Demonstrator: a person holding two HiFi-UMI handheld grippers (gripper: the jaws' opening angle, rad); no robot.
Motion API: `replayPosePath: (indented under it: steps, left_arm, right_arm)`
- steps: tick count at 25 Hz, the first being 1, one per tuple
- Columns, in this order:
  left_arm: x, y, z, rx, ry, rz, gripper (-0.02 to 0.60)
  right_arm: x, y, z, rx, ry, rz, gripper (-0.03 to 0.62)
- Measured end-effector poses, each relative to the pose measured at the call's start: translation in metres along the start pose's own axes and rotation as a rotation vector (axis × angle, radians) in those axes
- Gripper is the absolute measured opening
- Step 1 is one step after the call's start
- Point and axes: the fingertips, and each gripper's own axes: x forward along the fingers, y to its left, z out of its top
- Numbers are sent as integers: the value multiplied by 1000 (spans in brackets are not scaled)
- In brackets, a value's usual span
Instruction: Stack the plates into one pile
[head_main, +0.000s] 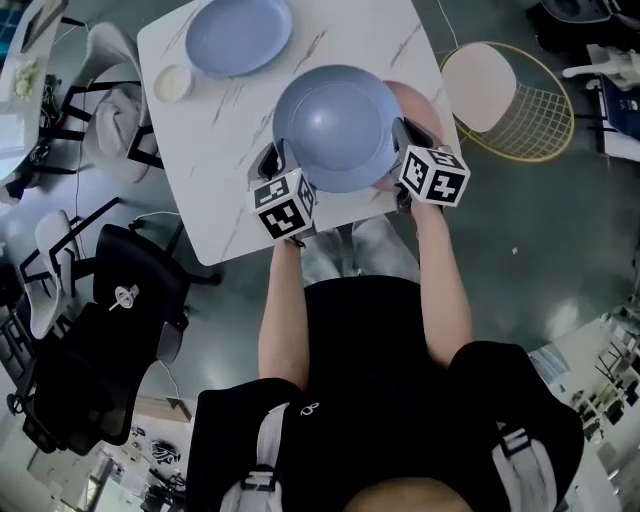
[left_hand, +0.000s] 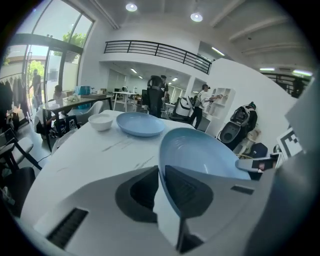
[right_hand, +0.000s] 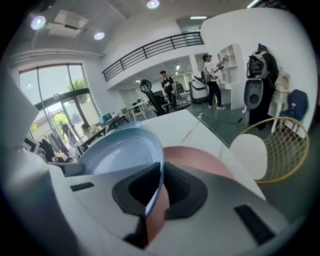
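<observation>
A blue deep plate (head_main: 335, 125) hangs over the near part of the white marble table (head_main: 220, 190), held by its rim on both sides. My left gripper (head_main: 273, 163) is shut on its left rim, and my right gripper (head_main: 405, 137) is shut on its right rim. In the left gripper view the rim of the held plate (left_hand: 200, 155) runs between the pads of the left gripper (left_hand: 161, 185). In the right gripper view the same plate (right_hand: 120, 152) is pinched by the right gripper (right_hand: 161, 187). A pink plate (head_main: 418, 105) (right_hand: 200, 160) lies on the table just below it. A second blue plate (head_main: 240, 35) (left_hand: 140, 123) sits at the far edge.
A small white bowl (head_main: 172, 83) (left_hand: 100, 121) stands left of the far blue plate. A gold wire chair (head_main: 510, 95) is at the table's right, a black office chair (head_main: 100, 340) at the near left, and white chairs (head_main: 110, 90) along the left side.
</observation>
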Motion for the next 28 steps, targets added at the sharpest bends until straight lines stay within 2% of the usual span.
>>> replayPosePath:
  steps: [10, 18, 21, 24, 28]
  left_arm:
    - [28, -71, -20, 88, 67, -47, 66]
    - [42, -95, -40, 145, 110, -43, 75]
    - [45, -99, -39, 180, 83, -32, 105]
    - [48, -101, -39, 198, 67, -32, 150]
    - [48, -100, -45, 184, 84, -25, 152]
  right_arm:
    - [-29, -76, -8, 65, -3, -78, 28]
    - [-36, -106, -23, 97, 9, -100, 29]
    - [-34, -111, -25, 75, 14, -107, 35]
    - [-31, -118, -29, 51, 27, -136, 100]
    - [-29, -123, -29, 81, 14, -132, 107]
